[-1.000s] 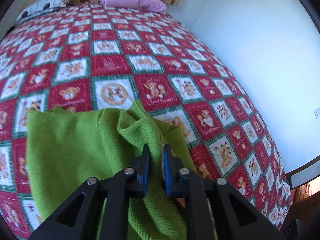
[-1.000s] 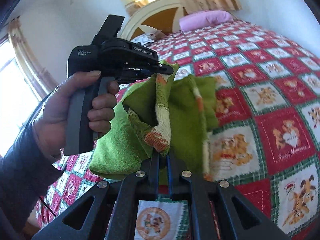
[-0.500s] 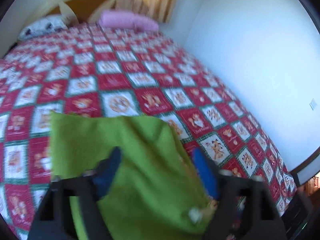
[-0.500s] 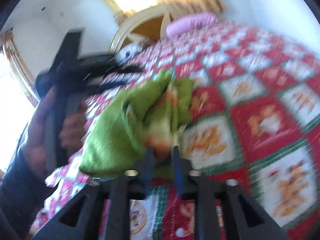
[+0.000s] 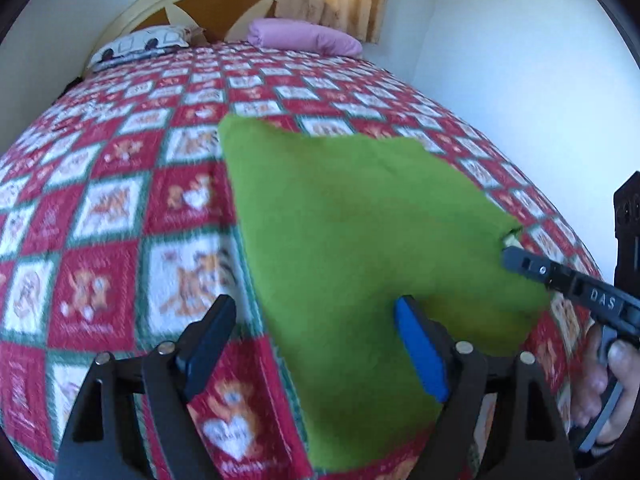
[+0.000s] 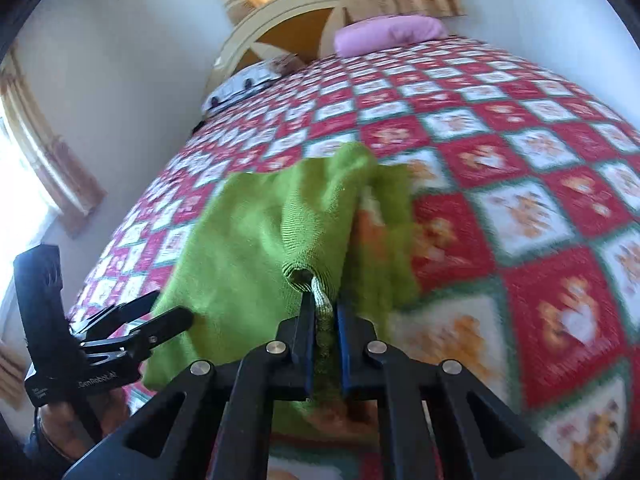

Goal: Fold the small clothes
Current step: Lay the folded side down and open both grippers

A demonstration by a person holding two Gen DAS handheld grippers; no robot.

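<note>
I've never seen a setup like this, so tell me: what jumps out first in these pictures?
The bright green garment grabs the eye, spread over a bed quilt of red and white teddy-bear squares. The right gripper pinches the garment's ribbed edge, while the left gripper hangs wide open just above the cloth. Far back, a pink pillow lies by the headboard.
</note>
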